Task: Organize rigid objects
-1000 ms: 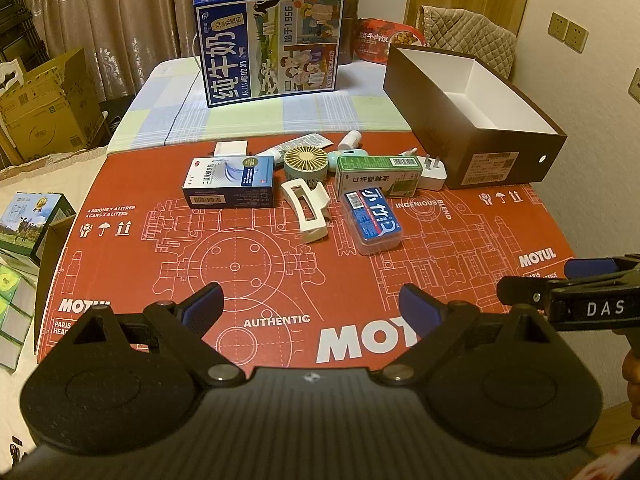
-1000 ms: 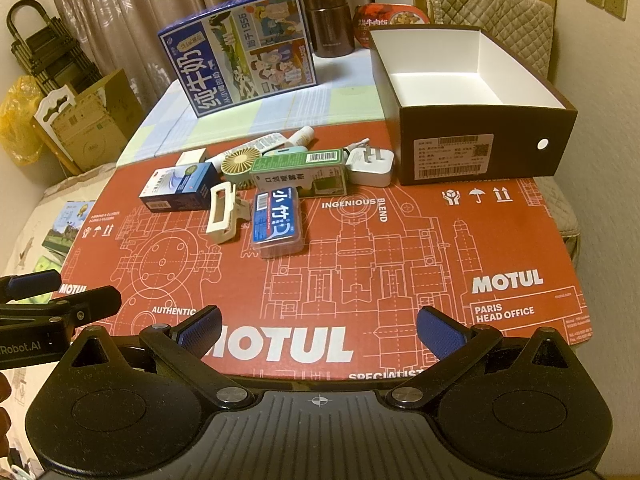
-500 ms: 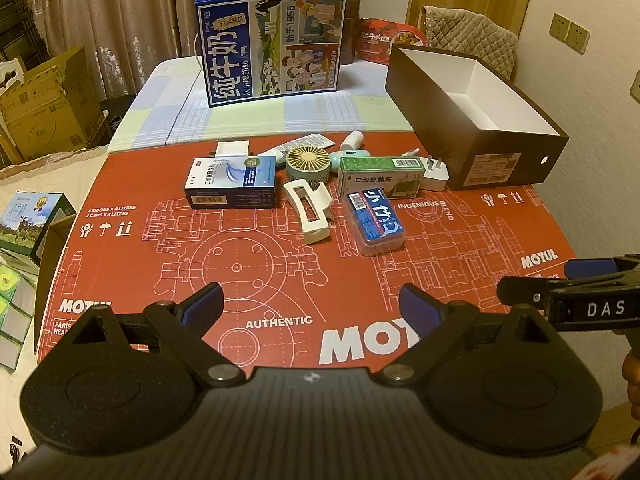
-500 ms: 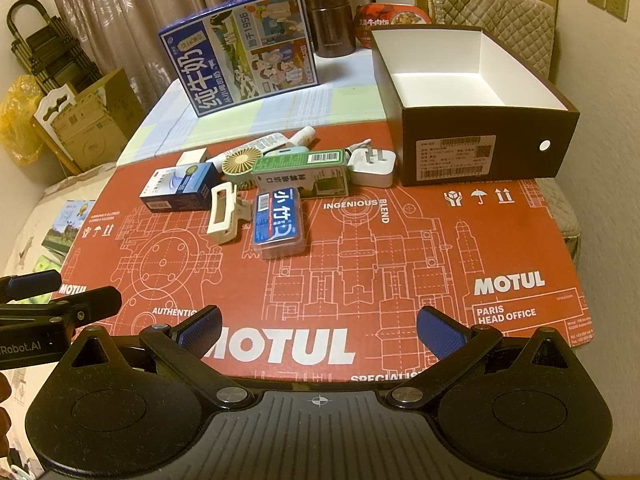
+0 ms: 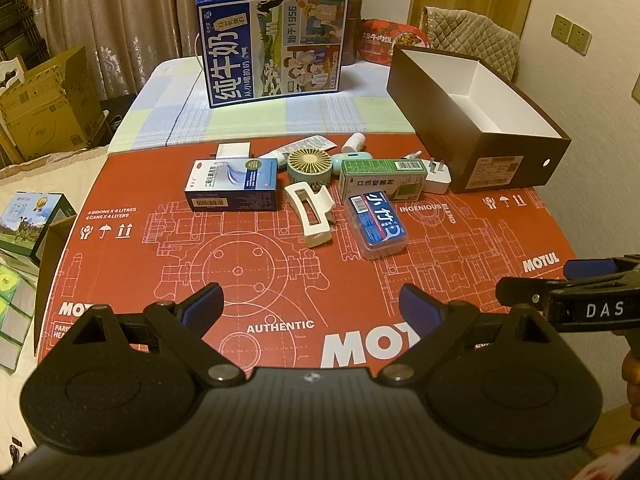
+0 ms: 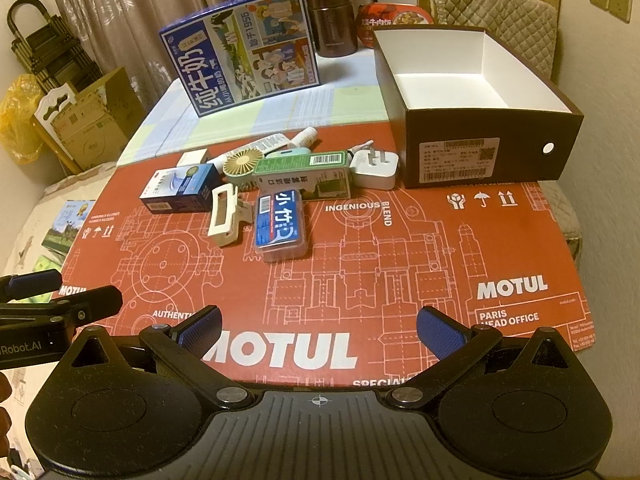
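Observation:
Several small items lie clustered on the red cardboard sheet (image 5: 240, 280): a blue box (image 5: 232, 186), a cream hair clip (image 5: 312, 214), a clear case with a blue label (image 5: 376, 220), a green box (image 5: 382, 178), a small round fan (image 5: 310, 166), a white charger plug (image 5: 436, 178) and a tube (image 5: 296, 148). An open brown box (image 5: 500, 164) with a white inside stands at the right, with nothing in it. The same cluster shows in the right wrist view, with the clear case (image 6: 280, 226) nearest. My left gripper (image 5: 310, 306) and right gripper (image 6: 318, 326) are both open, empty, near the sheet's front edge.
A large blue milk carton (image 5: 272, 46) stands on the checked cloth behind the cluster. A brown jar (image 6: 332, 20) and a red bowl (image 6: 394, 18) sit at the back. Cardboard boxes (image 5: 44, 108) stand on the floor at left. A wall is close on the right.
Both grippers have crept slightly forward towards the cluster. Nothing on the sheet has moved and both grippers stay open.

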The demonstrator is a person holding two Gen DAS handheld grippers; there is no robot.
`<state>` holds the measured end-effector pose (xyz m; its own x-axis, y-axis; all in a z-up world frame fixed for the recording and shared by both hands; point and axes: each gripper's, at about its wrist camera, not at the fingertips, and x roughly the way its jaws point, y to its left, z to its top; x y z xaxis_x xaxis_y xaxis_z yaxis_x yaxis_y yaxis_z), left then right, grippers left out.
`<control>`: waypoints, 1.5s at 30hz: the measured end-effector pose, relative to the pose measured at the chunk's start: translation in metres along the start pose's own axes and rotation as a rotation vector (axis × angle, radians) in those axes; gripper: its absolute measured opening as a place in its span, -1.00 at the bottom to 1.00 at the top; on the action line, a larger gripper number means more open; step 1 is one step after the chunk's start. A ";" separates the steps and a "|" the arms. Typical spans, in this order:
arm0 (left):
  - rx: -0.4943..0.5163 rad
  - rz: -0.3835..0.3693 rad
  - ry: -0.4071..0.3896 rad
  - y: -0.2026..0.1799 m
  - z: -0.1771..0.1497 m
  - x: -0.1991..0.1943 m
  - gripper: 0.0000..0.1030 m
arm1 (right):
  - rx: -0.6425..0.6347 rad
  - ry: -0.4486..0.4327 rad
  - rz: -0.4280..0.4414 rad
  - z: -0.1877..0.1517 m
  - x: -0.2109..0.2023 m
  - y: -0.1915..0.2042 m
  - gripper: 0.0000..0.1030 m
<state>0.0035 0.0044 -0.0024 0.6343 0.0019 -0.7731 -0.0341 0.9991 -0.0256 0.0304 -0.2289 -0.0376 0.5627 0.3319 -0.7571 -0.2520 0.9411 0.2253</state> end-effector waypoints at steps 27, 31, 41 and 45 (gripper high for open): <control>-0.015 0.038 0.006 -0.002 0.018 0.019 0.77 | -0.031 0.007 0.061 0.026 0.019 -0.012 0.97; -0.023 0.035 0.012 -0.003 0.023 0.026 0.77 | -0.038 0.001 0.084 0.033 0.024 -0.017 0.96; -0.090 0.037 0.047 -0.006 0.036 0.053 0.77 | -0.080 0.022 0.150 0.056 0.049 -0.035 0.96; -0.116 0.062 0.037 -0.010 0.041 0.060 0.73 | -0.114 0.027 0.172 0.068 0.061 -0.042 0.96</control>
<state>0.0740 -0.0037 -0.0225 0.5995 0.0596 -0.7981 -0.1626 0.9855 -0.0485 0.1288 -0.2443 -0.0515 0.4828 0.4836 -0.7301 -0.4310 0.8570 0.2826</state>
